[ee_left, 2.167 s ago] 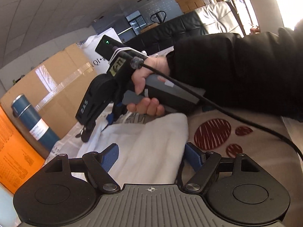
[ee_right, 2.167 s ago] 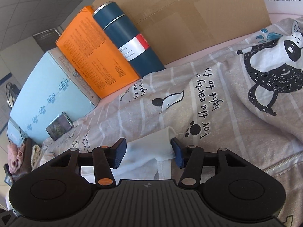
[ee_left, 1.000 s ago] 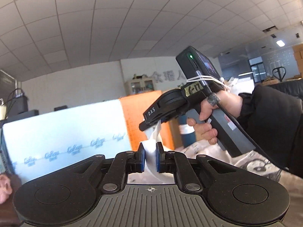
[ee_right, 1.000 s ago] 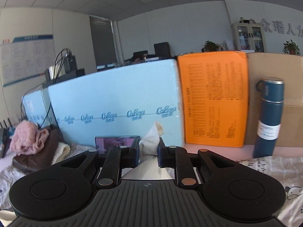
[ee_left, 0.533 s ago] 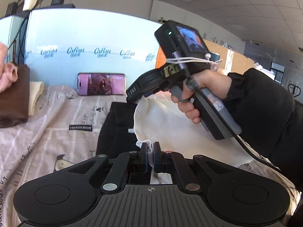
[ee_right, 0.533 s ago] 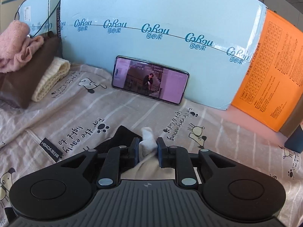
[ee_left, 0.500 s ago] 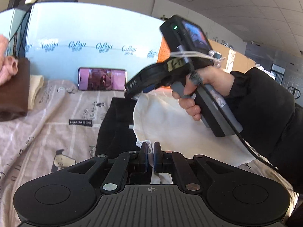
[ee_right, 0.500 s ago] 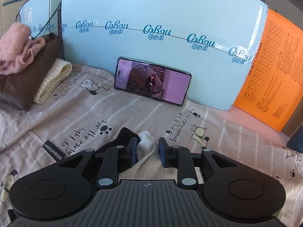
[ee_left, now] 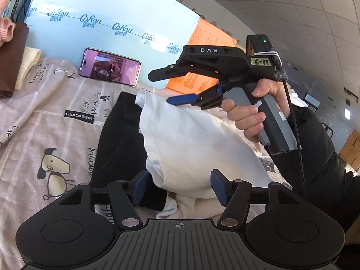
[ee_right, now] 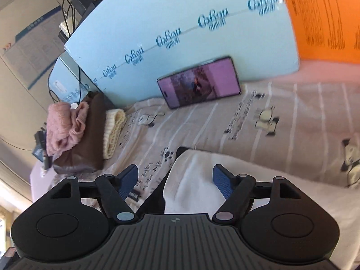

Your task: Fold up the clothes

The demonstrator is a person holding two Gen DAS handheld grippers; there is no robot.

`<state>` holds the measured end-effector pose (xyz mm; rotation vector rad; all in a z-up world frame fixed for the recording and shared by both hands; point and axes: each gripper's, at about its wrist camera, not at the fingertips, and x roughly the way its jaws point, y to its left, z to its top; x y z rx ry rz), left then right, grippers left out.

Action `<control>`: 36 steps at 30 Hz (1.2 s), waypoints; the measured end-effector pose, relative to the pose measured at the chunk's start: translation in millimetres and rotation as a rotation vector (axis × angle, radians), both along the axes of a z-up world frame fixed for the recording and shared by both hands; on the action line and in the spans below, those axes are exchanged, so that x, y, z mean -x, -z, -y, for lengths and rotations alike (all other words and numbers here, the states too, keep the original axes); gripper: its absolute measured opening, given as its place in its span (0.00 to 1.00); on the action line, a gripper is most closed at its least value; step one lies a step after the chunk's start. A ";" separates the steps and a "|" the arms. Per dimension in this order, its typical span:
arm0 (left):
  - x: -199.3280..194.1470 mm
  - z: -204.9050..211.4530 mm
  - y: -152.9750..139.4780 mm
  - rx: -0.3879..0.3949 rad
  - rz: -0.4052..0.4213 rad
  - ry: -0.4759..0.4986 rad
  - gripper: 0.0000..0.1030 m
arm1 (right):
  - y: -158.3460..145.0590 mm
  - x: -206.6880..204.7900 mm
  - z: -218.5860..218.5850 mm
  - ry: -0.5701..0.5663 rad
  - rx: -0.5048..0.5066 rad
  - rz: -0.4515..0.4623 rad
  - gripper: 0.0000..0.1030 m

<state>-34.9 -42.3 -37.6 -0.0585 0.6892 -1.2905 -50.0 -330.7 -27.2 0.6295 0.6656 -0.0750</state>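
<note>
A white garment (ee_left: 189, 141) lies folded over a black garment (ee_left: 119, 139) on the patterned bed sheet (ee_left: 51, 121). My left gripper (ee_left: 178, 187) is open, its blue pads on either side of the white garment's near edge. My right gripper (ee_left: 167, 87) shows in the left wrist view, open and empty, just above the white garment's far corner. In the right wrist view my right gripper (ee_right: 175, 180) is open over the white garment (ee_right: 202, 180), with the black garment's edge (ee_right: 162, 186) beside it.
A phone (ee_left: 110, 66) with a lit screen leans on a light blue board (ee_left: 101, 38) at the back. An orange board (ee_right: 324, 18) stands to its right. Folded brown, pink and cream clothes (ee_right: 76, 135) are stacked at the left.
Both grippers held the white garment, carried it over the black garment and laid it down. Both have now opened and let it go; the right one has lifted slightly.
</note>
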 end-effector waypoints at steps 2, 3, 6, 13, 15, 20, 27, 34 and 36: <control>2.3 -3.5 -2.5 0.004 0.011 -0.021 0.72 | 10.5 -3.1 -3.9 -0.001 -0.003 -0.008 0.73; 3.3 -6.7 -4.4 0.011 0.018 -0.031 0.77 | 13.2 -3.9 -5.9 0.000 0.010 -0.009 0.74; 3.9 -20.5 -9.0 0.034 0.061 -0.059 0.87 | 12.0 0.5 -9.4 0.001 0.038 0.010 0.74; 9.0 -47.5 -11.1 -0.018 0.118 -0.103 0.96 | -26.0 59.0 -3.1 0.046 0.128 0.157 0.86; 8.6 -43.9 -9.1 -0.041 0.099 -0.097 0.96 | -32.1 79.8 -0.2 0.077 0.156 0.172 0.90; 5.5 -29.6 -1.7 -0.091 0.035 -0.085 0.96 | -31.8 121.5 4.2 0.181 0.269 0.135 0.94; -1.2 -19.6 -0.4 -0.077 -0.102 -0.085 0.98 | -15.7 158.3 11.6 0.258 0.301 0.067 0.96; -3.0 -0.1 0.7 -0.070 -0.169 -0.075 1.00 | 4.1 162.0 30.0 0.311 0.208 0.023 0.96; -3.3 4.6 0.8 -0.071 -0.171 -0.086 1.00 | 7.7 158.8 30.4 0.307 0.202 0.014 0.96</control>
